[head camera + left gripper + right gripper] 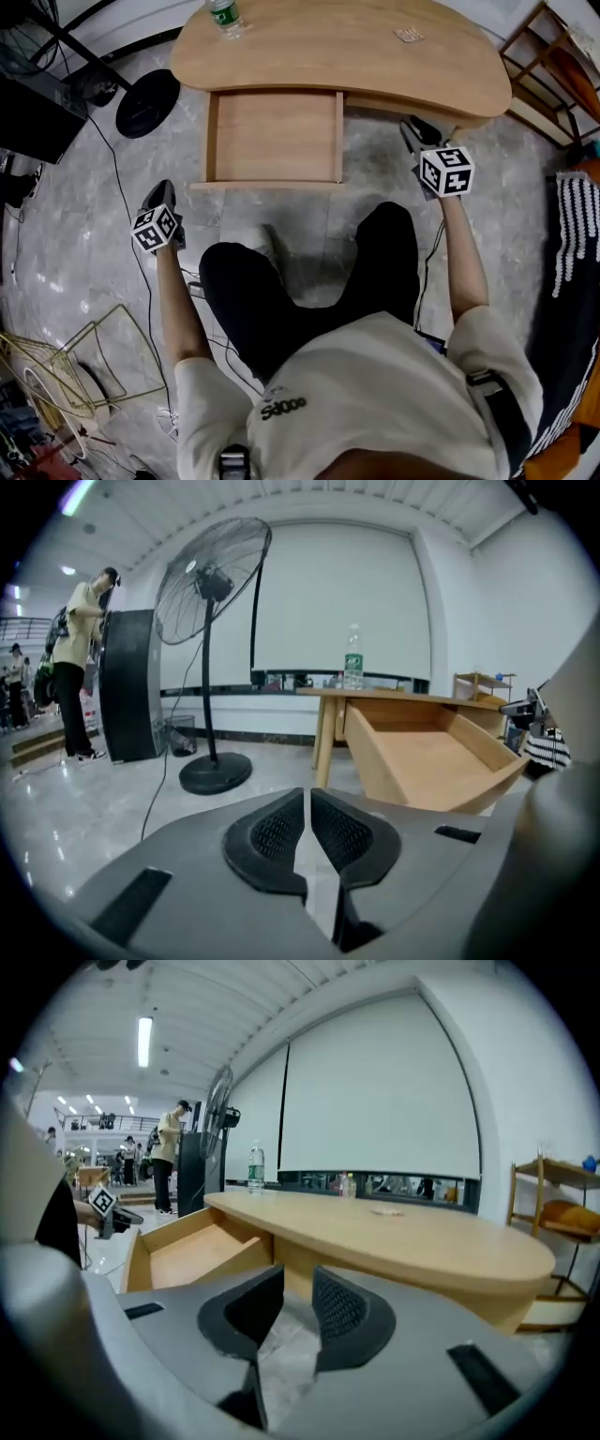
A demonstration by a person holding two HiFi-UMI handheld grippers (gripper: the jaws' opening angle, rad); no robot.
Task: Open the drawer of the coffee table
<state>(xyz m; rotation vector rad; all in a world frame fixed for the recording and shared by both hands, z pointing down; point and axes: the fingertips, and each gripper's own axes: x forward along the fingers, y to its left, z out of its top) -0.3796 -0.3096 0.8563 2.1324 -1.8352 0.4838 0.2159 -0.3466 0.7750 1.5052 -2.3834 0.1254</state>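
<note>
Coffee table (375,66): a light wooden top with a curved bean shape is standing on the grey marbled floor (375,178), straight ahead of the seated person.
Drawer (272,185): it is hanging well out from under the table's near edge, towards the person's knees. Its bare wooden bottom is showing between low side walls, and neither gripper is touching it.
Left gripper (160,190): it is hovering over the floor to the left of the drawer's front corner, clear of it and pointing towards the table. In the left gripper view its two ribbed pads are sitting almost together with only a sliver of gap, and nothing is caught between them.
Right gripper (413,129): it is hovering just off the table's near edge, to the right of the drawer and apart from both. In the right gripper view its jaws are standing apart, with only floor showing through the gap, and they are gripping nothing.
Bottle (225,17): clear plastic with a green label, it is standing upright at the far left of the tabletop.
Small flat thing (409,36): it is lying on the tabletop towards the far right, too small to make out.
Fan (211,583): a tall pedestal fan is standing on a round black base off the table's left end.
Wooden rack (553,75): it is standing beyond the table's right end.
Bystander (80,667): someone is standing far off beside a dark cabinet.
</note>
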